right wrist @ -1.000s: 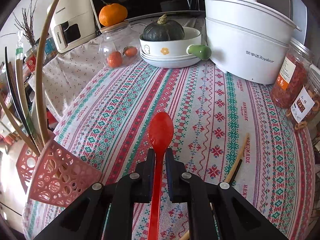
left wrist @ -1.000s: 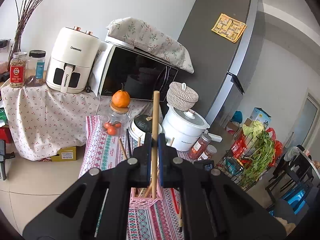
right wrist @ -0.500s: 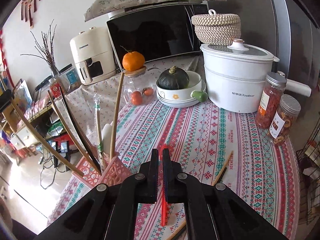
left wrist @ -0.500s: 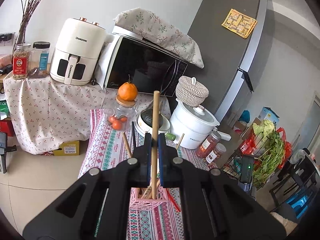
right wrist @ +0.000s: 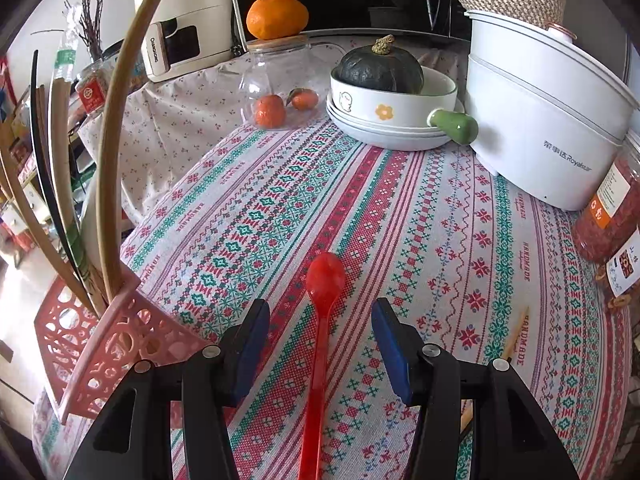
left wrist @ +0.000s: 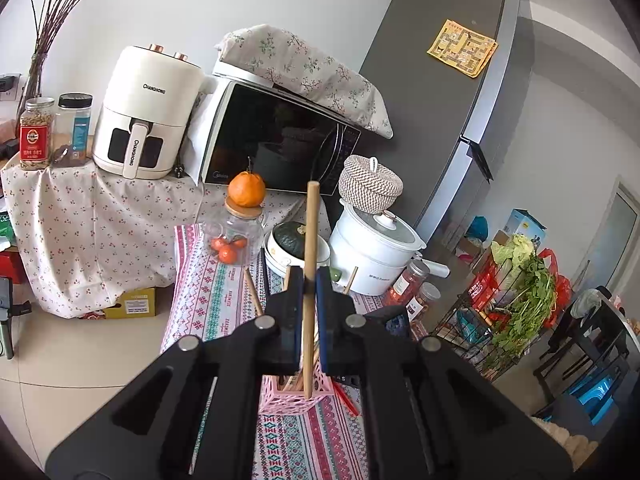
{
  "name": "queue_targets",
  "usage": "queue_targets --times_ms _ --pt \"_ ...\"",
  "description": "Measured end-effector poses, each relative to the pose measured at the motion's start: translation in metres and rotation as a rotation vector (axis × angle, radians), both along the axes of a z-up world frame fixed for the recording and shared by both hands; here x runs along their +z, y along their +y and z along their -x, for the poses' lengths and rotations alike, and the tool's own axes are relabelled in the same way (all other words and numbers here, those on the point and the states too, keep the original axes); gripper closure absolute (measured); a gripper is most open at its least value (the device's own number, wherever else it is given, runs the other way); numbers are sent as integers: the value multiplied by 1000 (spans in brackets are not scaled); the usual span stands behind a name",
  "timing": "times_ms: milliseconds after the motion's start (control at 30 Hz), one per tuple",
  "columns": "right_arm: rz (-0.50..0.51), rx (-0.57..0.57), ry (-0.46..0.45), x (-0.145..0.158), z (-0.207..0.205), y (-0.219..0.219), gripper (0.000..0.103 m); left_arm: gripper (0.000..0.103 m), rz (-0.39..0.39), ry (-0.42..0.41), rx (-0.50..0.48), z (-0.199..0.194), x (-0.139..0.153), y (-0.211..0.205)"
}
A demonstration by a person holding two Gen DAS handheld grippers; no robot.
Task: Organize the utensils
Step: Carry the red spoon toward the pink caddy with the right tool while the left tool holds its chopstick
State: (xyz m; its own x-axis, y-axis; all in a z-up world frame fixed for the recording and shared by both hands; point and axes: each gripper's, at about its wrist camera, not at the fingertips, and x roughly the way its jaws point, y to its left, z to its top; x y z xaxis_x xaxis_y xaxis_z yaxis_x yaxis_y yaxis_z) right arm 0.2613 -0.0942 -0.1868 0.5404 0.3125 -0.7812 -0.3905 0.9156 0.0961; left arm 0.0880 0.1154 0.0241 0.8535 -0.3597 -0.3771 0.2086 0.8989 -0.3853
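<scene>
My left gripper (left wrist: 307, 286) is shut on a wooden chopstick (left wrist: 310, 240), held upright above the pink lattice utensil basket (left wrist: 290, 398), its lower end at the basket's mouth. The basket holds several wooden and black sticks. In the right wrist view the basket (right wrist: 100, 344) stands at the left with curved-looking sticks (right wrist: 110, 168) in it. My right gripper (right wrist: 320, 320) is open low over the patterned tablecloth (right wrist: 420, 240). A red plastic spoon (right wrist: 322, 320) lies on the cloth between its jaws, not gripped. A loose wooden chopstick (right wrist: 516, 332) lies on the cloth to the right.
At the table's back stand a glass jar with tangerines (right wrist: 280, 92), a bowl holding a dark squash (right wrist: 384, 96), a white cooker (right wrist: 548, 120) and red-filled jars (right wrist: 612, 204). Behind are a microwave (left wrist: 276, 144), air fryer (left wrist: 148, 112) and fridge (left wrist: 440, 92).
My right gripper has come down to the cloth and opened; the red spoon it held now lies flat between the jaws. My left gripper still holds the chopstick over the basket.
</scene>
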Motion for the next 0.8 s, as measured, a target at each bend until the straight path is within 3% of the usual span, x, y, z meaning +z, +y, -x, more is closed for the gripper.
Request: queue_targets --times_ms 67,133,200,300,500,800 --pt "23 11 11 -10 -10 7 53 96 -1 4 -6 -1 -1 1" --pt "59 25 34 -23 -16 13 68 96 -5 7 -10 -2 -2 0" --pt "71 31 -1 -24 -15 14 83 96 -7 11 -14 -4 -4 -2" --pt "59 10 -2 -21 -13 8 92 96 0 18 -13 -6 -5 -1" --pt "6 -30 -45 9 9 -12 93 96 21 5 1 -2 -2 1" --pt "-80 -83 -196 86 64 -36 99 96 42 -29 41 -1 1 1"
